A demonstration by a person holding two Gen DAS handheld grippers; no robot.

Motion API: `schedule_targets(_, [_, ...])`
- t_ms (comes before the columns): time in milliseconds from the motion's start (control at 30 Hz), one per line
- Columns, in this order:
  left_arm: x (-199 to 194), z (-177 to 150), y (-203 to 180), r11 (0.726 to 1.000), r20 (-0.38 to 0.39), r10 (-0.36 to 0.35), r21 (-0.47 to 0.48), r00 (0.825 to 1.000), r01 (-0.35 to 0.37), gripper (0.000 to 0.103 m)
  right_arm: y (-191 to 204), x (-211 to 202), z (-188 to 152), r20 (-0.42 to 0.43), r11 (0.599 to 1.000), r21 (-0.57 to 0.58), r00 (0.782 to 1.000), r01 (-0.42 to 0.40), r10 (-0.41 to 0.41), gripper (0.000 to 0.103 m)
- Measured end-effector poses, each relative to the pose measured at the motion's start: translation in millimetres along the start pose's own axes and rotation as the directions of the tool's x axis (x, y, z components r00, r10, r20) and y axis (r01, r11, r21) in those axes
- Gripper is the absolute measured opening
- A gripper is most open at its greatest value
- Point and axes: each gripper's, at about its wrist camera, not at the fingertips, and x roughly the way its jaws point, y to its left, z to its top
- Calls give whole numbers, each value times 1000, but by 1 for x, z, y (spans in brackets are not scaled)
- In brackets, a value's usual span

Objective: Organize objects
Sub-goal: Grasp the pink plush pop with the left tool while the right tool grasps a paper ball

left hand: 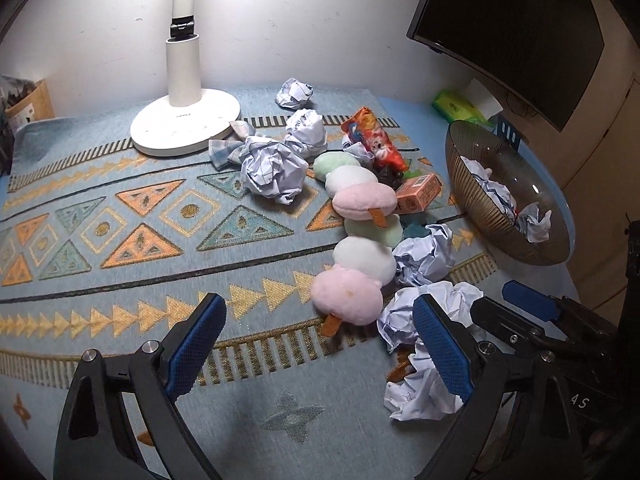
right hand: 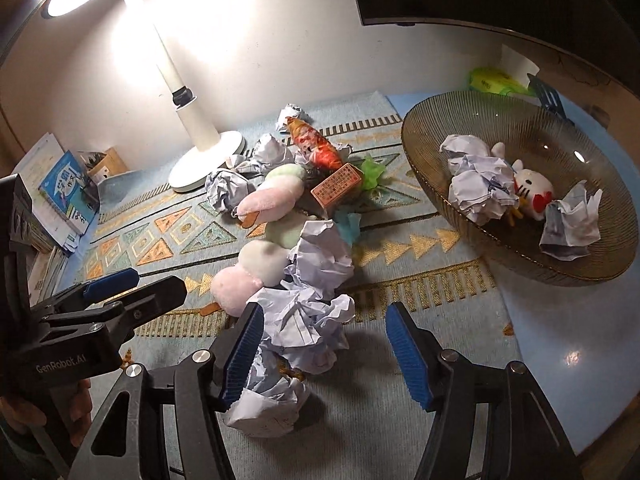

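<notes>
Several crumpled paper balls lie on a patterned blue mat (left hand: 120,248); the nearest ball (left hand: 424,312) (right hand: 304,320) lies by both grippers. My left gripper (left hand: 320,344) is open and empty, its right finger (left hand: 440,352) beside that ball. My right gripper (right hand: 324,356) is open, with that ball between its fingers, against the left pad. Two pastel plush dango skewers (left hand: 360,248) (right hand: 260,248) lie mid-mat. A ribbed glass bowl (left hand: 472,168) (right hand: 420,152) on the right holds paper balls (right hand: 476,188) and a Hello Kitty plush (right hand: 532,192).
A white desk lamp (left hand: 184,120) (right hand: 200,164) stands at the back. An orange box (left hand: 416,192), a red snack packet (left hand: 376,140), a checked cloth (left hand: 228,148) and green wipes (left hand: 460,106) lie around. A monitor (left hand: 512,28) is at the back right, books (right hand: 64,196) at the left.
</notes>
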Motion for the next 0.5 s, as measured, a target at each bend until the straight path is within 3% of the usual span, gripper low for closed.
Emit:
schedule_targets(133, [6, 3, 3, 1000, -18, -14, 4, 1000, 14, 83, -1, 7, 1, -19, 1000, 22, 1000, 7, -7, 63])
schedule_targets(500, [50, 9, -11, 993, -103, -85, 71, 991, 92, 77, -4, 31, -7, -107, 998, 69, 994, 10, -2, 64])
